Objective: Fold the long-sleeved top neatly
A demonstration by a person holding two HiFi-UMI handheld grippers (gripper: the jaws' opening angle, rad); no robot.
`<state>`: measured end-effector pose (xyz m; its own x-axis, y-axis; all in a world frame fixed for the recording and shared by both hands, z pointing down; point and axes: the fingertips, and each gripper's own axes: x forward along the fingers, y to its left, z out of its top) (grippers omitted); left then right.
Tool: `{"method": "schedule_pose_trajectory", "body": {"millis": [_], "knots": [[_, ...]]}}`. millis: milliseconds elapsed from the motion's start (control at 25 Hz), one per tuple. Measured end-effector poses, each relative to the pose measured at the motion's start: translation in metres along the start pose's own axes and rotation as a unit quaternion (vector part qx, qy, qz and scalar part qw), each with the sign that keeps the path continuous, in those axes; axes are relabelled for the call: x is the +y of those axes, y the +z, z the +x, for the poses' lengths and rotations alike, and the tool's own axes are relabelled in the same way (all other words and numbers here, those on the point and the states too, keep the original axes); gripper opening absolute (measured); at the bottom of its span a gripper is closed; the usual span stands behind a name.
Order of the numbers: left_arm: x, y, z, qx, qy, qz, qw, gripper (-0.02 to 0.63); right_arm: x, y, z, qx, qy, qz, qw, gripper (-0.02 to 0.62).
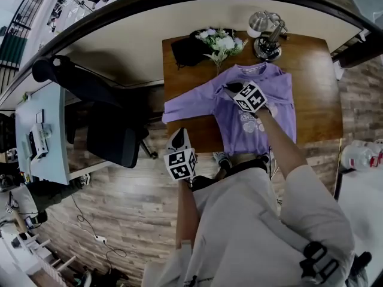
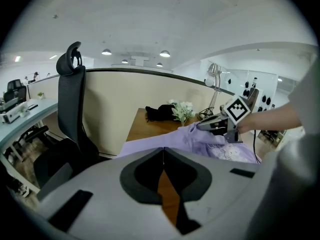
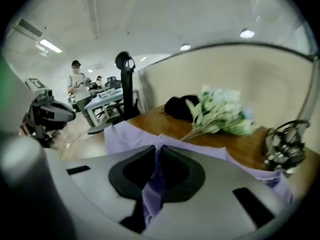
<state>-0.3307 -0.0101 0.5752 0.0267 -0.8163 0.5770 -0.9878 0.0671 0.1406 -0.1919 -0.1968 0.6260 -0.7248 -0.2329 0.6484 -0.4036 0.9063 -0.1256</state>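
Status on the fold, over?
Left gripper shut, empty. Right gripper shut on purple top, one sleeve spread out. Flowers close by collar.

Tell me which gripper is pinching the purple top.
The right gripper: fabric of the purple top is clamped between its jaws. The left gripper is shut on nothing.

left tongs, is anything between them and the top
Nothing visible. The left tongs are shut and empty by the table's near left corner; only bare table lies between them and the top. The flowers and black pouch sit beyond the top, and the right tongs pinch its fabric.
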Motion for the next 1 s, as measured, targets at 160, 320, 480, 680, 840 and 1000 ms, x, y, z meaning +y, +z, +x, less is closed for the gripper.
{"method": "schedule_pose_trajectory", "body": {"millis": [160,320,480,680,840,1000], "knots": [[-0.001,0.007,0.003,-0.008,-0.001,-0.001,1.0000,0.023,0.017,0.009,-0.024,-0.074,-0.086,-0.031,0.993,0.040],[-0.011,0.011,0.007,-0.009,-0.010,0.004,0.9999,0.023,0.084,-0.051,0.004,0.025,0.005,-0.044,0.999,0.120],[-0.015,0.009,0.007,-0.007,-0.015,0.009,0.9998,0.023,0.111,-0.084,0.006,0.070,0.043,-0.021,0.996,0.140],[-0.010,0.005,0.006,-0.004,-0.009,0.004,0.9999,0.023,0.101,-0.049,-0.013,-0.030,0.054,0.082,0.995,0.141],[0.007,-0.001,0.004,-0.004,0.007,-0.010,0.9999,0.023,0.075,-0.040,-0.008,-0.057,-0.020,0.117,0.991,0.064],[0.031,-0.010,-0.002,0.001,0.023,-0.013,0.9996,0.023,0.075,-0.074,0.014,0.030,-0.047,0.121,0.991,0.044]]}}
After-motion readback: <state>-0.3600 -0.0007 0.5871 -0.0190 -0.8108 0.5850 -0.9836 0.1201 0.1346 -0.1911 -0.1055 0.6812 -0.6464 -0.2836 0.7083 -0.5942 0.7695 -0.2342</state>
